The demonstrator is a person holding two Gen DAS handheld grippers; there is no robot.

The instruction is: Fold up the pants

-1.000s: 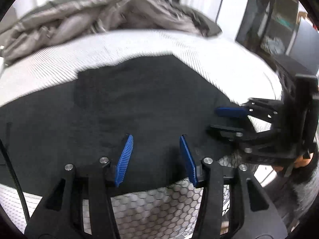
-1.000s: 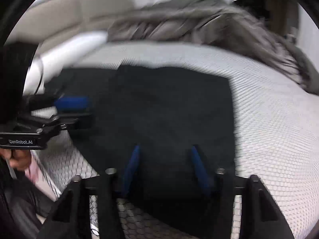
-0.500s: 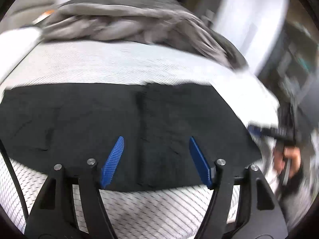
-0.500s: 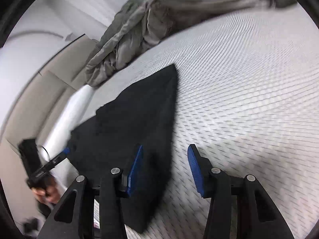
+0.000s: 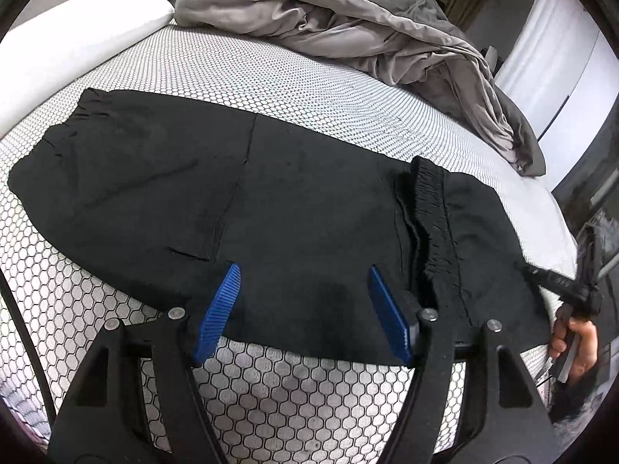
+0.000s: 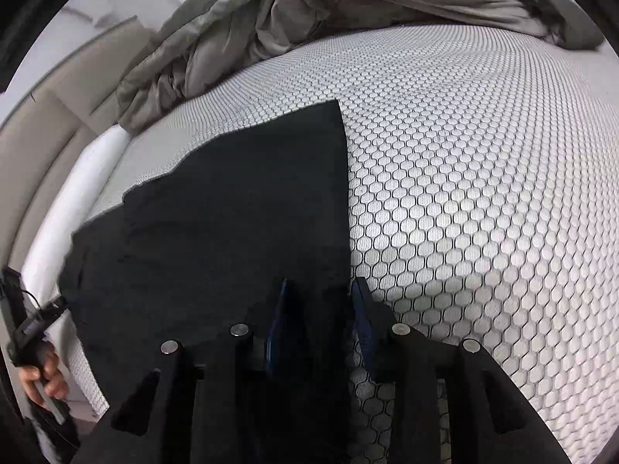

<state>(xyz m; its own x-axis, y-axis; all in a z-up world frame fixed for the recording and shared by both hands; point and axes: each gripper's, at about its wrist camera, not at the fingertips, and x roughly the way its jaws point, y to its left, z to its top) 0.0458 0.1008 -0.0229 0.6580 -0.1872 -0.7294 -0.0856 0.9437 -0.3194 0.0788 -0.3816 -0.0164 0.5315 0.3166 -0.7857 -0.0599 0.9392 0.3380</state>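
Black pants lie flat across the honeycomb-patterned mattress, with a gathered elastic band folded over near their right end. My left gripper hovers open over the pants' near edge, with nothing pinched. The right gripper shows at the far right, held by a hand. In the right wrist view the pants fill the left half. My right gripper straddles their straight right edge. Its jaws are closing with cloth between the pads, which still stand apart. The left gripper sits at the left rim.
A crumpled grey duvet is heaped along the far side of the bed, also in the right wrist view. A white pillow lies at the far left, by a beige headboard. Bare mattress stretches right of the pants.
Both views have swung and rolled. My left gripper slid along the near edge and its jaws widened. My right gripper came to the pants' right edge and its jaws narrowed.
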